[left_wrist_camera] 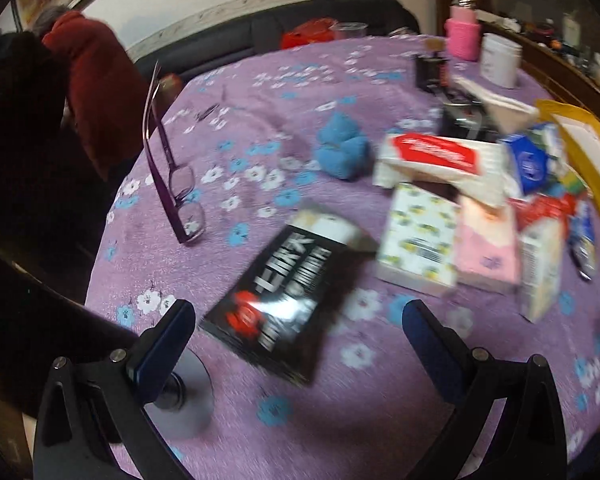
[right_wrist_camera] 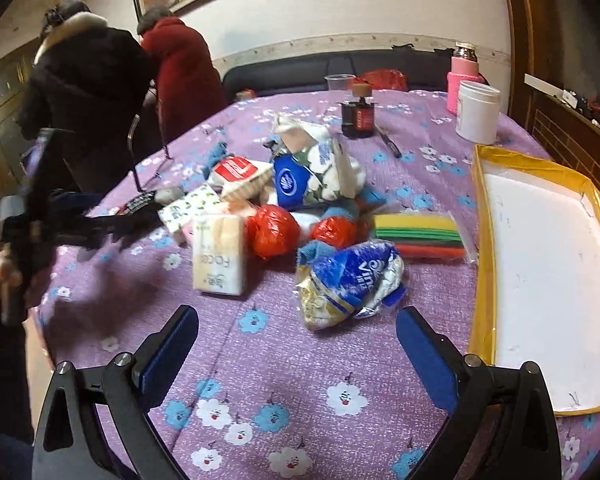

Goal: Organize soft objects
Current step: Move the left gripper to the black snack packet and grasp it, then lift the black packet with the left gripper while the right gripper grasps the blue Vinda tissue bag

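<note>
A heap of soft packs lies on the purple flowered cloth [right_wrist_camera: 300,380]. In the left wrist view my left gripper [left_wrist_camera: 300,320] is open just above a black tissue pack [left_wrist_camera: 288,292], with a yellow-patterned pack [left_wrist_camera: 420,236], a pink pack [left_wrist_camera: 488,240], a red-and-white pack [left_wrist_camera: 436,156] and a blue cloth [left_wrist_camera: 340,148] beyond it. In the right wrist view my right gripper [right_wrist_camera: 298,328] is open and holds nothing, close before a crumpled blue-and-white bag [right_wrist_camera: 352,280]. Behind that bag lie two red bags [right_wrist_camera: 272,232], a beige tissue pack [right_wrist_camera: 220,256] and a stack of coloured sponges [right_wrist_camera: 420,236].
A white tray with a yellow rim [right_wrist_camera: 480,240] lies at the right. Purple glasses [left_wrist_camera: 180,184] stand at the table's left edge. A dark jar [right_wrist_camera: 358,118], a white tub [right_wrist_camera: 476,110] and a pink-sleeved bottle [right_wrist_camera: 460,80] stand at the back. Two people [right_wrist_camera: 100,92] stand beyond the far left.
</note>
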`<state>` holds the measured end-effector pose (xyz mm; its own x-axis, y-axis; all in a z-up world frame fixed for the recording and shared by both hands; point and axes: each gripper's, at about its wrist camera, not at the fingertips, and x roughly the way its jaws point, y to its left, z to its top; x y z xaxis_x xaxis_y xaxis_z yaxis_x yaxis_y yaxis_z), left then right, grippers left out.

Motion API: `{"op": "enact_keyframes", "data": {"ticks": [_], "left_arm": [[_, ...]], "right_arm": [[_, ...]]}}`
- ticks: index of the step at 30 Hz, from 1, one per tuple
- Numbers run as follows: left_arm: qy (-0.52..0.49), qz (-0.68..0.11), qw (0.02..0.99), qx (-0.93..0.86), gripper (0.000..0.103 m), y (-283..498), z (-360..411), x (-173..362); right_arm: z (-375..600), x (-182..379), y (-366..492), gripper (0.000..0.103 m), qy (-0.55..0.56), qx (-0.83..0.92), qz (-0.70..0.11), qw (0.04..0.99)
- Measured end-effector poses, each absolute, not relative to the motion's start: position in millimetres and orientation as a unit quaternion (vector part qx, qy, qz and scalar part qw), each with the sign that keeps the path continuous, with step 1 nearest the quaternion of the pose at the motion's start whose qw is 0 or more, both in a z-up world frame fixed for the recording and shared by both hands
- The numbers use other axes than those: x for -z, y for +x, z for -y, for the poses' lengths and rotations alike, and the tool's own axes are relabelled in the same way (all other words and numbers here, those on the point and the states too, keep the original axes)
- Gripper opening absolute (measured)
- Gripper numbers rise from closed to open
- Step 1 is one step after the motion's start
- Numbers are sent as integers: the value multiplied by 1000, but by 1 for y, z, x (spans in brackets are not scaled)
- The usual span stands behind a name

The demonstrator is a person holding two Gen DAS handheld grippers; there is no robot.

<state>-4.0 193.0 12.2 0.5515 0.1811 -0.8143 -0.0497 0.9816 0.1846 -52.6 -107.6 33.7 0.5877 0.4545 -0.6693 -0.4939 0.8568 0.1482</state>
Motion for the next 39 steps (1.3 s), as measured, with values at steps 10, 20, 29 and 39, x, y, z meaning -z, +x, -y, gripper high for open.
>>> {"op": "enact_keyframes", "data": {"ticks": [10,20,29,39], "left_arm": [[45,-510,856,-62,58,25,-197,19],[12,-501,865,-10,55,-22,-152,18],[9,-497,868,-12,60,-16,-147,21],[-7,-473,881,-5,51,-20,-156,15]], "right_arm": [[124,-35,-45,101,-6,-259,-378,889],[118,-19,-10,99,-2,-237,-433,870],[101,-4,22,99,-39,-200,-463,863],[111,-9,13,53,-34,-203,-447,871]]}}
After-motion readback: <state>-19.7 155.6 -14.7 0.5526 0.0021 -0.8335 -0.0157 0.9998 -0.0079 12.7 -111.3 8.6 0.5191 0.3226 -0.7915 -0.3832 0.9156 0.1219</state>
